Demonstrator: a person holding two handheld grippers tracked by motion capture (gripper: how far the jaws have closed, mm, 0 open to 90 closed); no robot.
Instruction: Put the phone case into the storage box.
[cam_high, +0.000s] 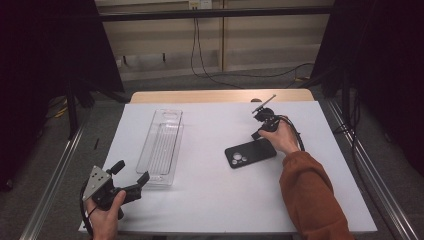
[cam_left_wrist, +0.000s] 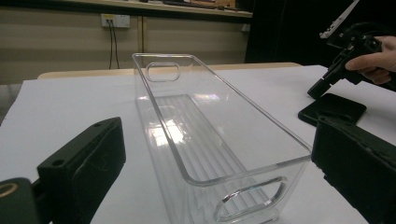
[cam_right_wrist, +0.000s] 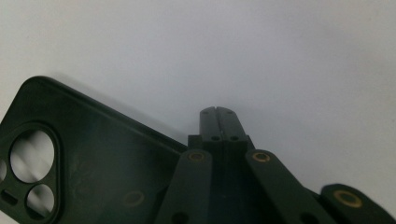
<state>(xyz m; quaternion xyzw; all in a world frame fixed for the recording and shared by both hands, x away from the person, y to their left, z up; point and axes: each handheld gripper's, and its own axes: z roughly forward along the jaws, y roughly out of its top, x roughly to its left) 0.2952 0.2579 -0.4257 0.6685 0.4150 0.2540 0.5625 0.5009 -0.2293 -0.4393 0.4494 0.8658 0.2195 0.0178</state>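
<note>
A black phone case (cam_high: 250, 152) lies flat on the white table, camera holes up, right of centre. My right gripper (cam_high: 256, 135) points down at the case's far edge. Its jaws are shut with nothing between them. In the right gripper view the tips (cam_right_wrist: 216, 112) touch the table right beside the case's edge (cam_right_wrist: 93, 158). A clear plastic bin (cam_high: 161, 145) lies lengthwise left of centre and is empty. My left gripper (cam_high: 132, 171) is held at the bin's near end, open. Its two jaws stand on either side of the bin's near wall (cam_left_wrist: 210, 135) without touching it.
The white table top (cam_high: 210, 200) has a wooden strip along its far edge. From the left gripper view the phone case (cam_left_wrist: 332, 108) and the right gripper (cam_left_wrist: 317, 91) sit off to the right. Metal rails run along both table sides.
</note>
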